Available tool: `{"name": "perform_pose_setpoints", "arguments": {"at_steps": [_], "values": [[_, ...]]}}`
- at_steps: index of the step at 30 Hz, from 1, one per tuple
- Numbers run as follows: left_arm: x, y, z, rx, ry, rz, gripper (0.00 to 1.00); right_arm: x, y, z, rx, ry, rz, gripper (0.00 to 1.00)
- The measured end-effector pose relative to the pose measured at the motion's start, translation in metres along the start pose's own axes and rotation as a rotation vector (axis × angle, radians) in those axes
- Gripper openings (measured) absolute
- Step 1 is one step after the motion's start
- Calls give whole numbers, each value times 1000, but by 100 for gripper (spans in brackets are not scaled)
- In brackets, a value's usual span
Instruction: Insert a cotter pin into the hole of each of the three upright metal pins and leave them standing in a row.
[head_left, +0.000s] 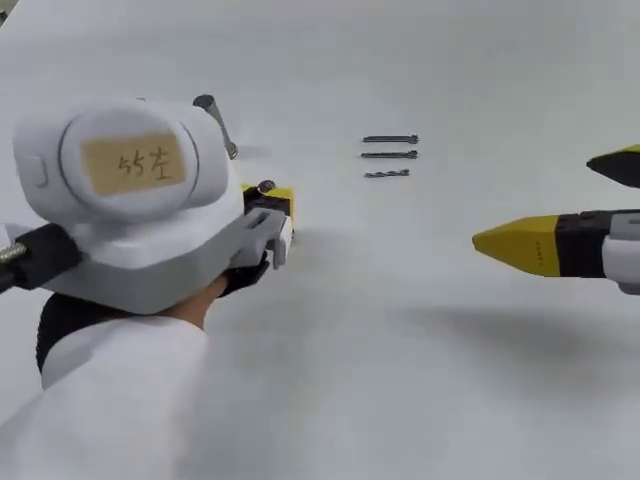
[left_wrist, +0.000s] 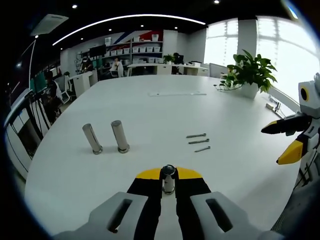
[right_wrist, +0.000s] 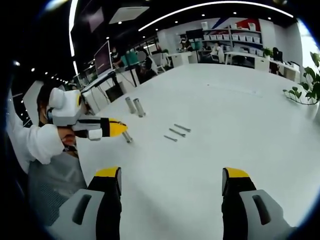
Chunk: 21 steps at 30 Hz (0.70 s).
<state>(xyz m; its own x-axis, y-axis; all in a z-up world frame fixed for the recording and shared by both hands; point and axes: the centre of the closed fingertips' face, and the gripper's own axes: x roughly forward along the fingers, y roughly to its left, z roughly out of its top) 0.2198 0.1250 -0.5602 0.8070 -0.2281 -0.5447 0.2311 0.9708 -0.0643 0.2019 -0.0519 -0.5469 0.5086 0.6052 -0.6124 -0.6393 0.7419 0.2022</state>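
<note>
The left gripper (left_wrist: 168, 186) clamps one metal pin (left_wrist: 168, 172), smooth, stiff and likely slippery, so hold it mid-shaft, while the right gripper (right_wrist: 170, 180) gapes wide and three cotter pins (left_wrist: 197, 141) just ahead look light, best pinched by the head.

Your left gripper (left_wrist: 168, 174) grips one short silver metal pin (left_wrist: 168, 182) between its yellow-tipped black jaws.
Beyond it on the white round table (left_wrist: 150, 110), two more silver metal pins (left_wrist: 92, 138) (left_wrist: 120, 136) stand side by side, near each other. Three thin grey cotter pins (left_wrist: 199, 142) lie in a row to their right. Your right gripper (left_wrist: 287, 141) enters at the right edge, jaws apart.
</note>
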Motion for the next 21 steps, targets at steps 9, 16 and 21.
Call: {"name": "perform_pose_setpoints", "arguments": {"at_steps": [9, 16, 21], "values": [[2, 1, -4, 22, -27, 3, 6, 1, 1, 0, 0, 1, 2, 81], [2, 0, -4, 81, -23, 7, 6, -1, -3, -2, -1, 8, -21, 82], [-1, -8, -12, 116, 9, -52, 27, 0, 0, -2, -8, 11, -12, 83]]}}
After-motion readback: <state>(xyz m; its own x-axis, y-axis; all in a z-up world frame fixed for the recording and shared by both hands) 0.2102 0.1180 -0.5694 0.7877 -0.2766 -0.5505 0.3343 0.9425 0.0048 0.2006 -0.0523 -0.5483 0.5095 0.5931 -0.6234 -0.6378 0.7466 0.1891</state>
